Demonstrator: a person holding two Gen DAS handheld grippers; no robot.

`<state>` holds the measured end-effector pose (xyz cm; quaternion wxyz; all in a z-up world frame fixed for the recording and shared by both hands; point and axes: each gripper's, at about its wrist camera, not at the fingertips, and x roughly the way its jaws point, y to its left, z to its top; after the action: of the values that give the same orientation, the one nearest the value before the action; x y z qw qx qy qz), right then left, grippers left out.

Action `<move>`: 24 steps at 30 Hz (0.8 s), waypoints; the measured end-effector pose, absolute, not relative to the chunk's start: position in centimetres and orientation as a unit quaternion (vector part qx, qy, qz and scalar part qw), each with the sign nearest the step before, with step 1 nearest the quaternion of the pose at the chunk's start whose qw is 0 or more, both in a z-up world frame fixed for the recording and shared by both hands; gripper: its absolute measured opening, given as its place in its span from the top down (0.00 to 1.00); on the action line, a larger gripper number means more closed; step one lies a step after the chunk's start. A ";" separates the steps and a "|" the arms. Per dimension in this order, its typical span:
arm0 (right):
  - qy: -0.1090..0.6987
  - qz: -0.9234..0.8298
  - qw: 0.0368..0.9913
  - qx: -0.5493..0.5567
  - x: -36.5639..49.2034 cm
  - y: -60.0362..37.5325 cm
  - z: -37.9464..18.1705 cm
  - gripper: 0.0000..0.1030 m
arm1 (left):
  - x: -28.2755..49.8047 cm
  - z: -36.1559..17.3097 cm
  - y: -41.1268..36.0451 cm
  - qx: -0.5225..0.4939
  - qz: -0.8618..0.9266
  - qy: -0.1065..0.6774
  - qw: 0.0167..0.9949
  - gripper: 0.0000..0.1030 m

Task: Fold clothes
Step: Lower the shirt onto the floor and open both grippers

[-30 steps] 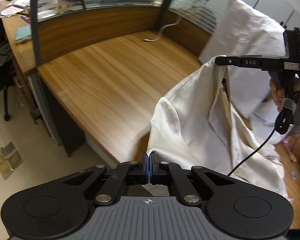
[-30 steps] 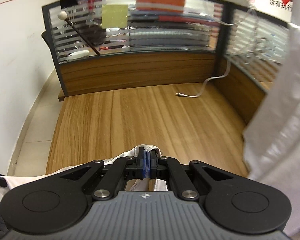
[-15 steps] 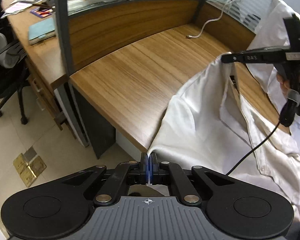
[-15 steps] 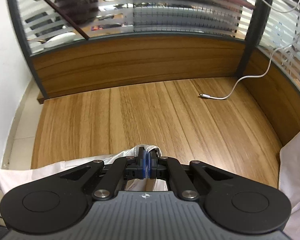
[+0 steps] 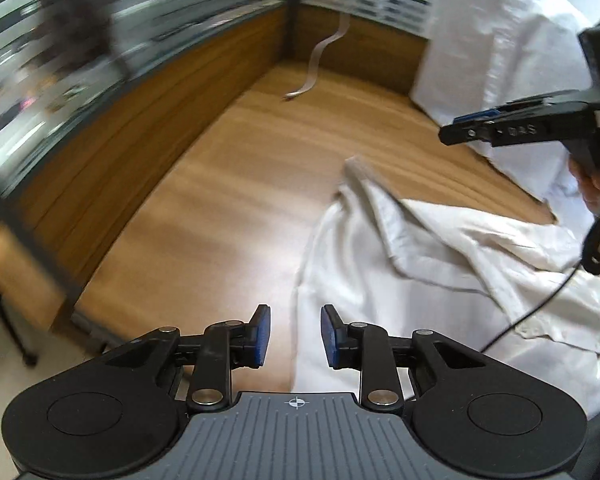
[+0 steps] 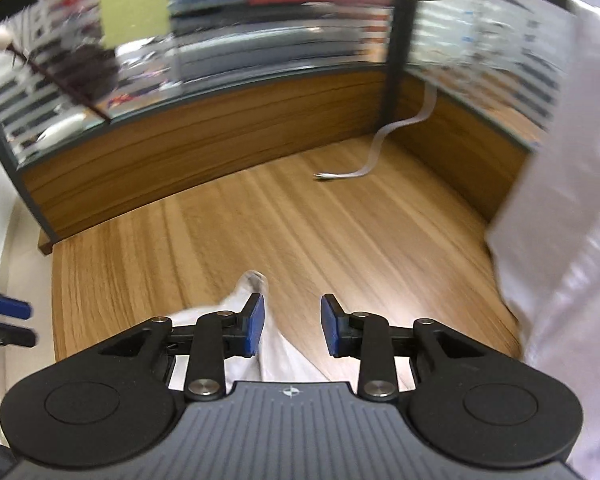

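Two sets of jaws apart over a released white shirt (image 5: 440, 264).
We see the left gripper (image 5: 295, 336) and right gripper (image 6: 292, 324) have just been opening, pads off the shirt lying crumpled on the wooden bench (image 5: 228, 208).

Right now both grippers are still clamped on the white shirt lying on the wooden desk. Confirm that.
Wrong: both wrist views show the left gripper and right gripper open, having just opened. The white shirt lies released on the wooden desk.
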<state>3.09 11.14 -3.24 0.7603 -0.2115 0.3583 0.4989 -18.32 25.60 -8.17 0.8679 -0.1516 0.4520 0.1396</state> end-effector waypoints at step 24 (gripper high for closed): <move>0.420 0.443 0.754 -0.244 4.5 -8.1 -7.3 0.66 | -4.8 -12.4 15.4 -0.136 -0.040 0.494 0.858 0.59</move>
<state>4.48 -8.06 -7.31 0.7537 -0.2439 0.4196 0.4431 -4.79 15.41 -12.38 0.8581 -0.1358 0.4936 -0.0403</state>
